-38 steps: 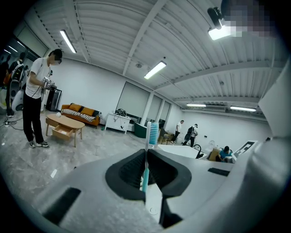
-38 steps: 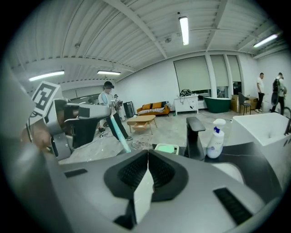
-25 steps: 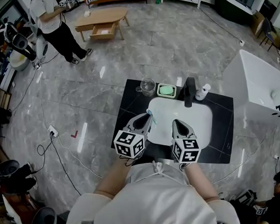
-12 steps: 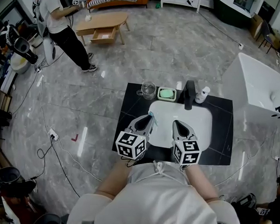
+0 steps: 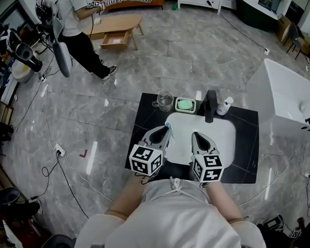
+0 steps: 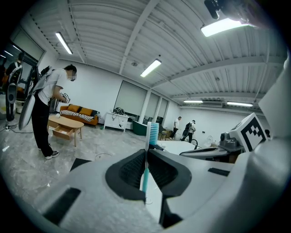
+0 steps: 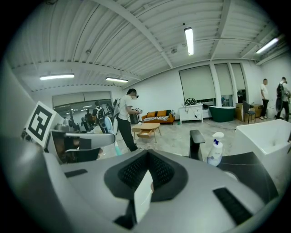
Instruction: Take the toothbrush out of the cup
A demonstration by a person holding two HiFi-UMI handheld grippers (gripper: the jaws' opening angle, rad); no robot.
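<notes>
Over the white sink, both grippers are side by side, close to my operator's body. The left gripper is squeezed nearly together on the toothbrush: the teal handle is pinched between the ribbed pads, and the head with its blue bristles sticks out past the fingertips.

From the head view, that brush tip shows just ahead of the left gripper, above the sink's left edge. It is clear of the glass cup, which stands well apart at the back left of the black counter.

The right gripper has its jaws drawn in narrow, meeting at the tips, and I see no object caught between them. A pale sliver shows lower down in the gap. I think that is the sink behind, but this angle does not let me be sure.

Along the back of the counter, beside the cup, sit a green soap dish, the dark faucet and a white spray bottle. Across the room a person bends at a low wooden table.
</notes>
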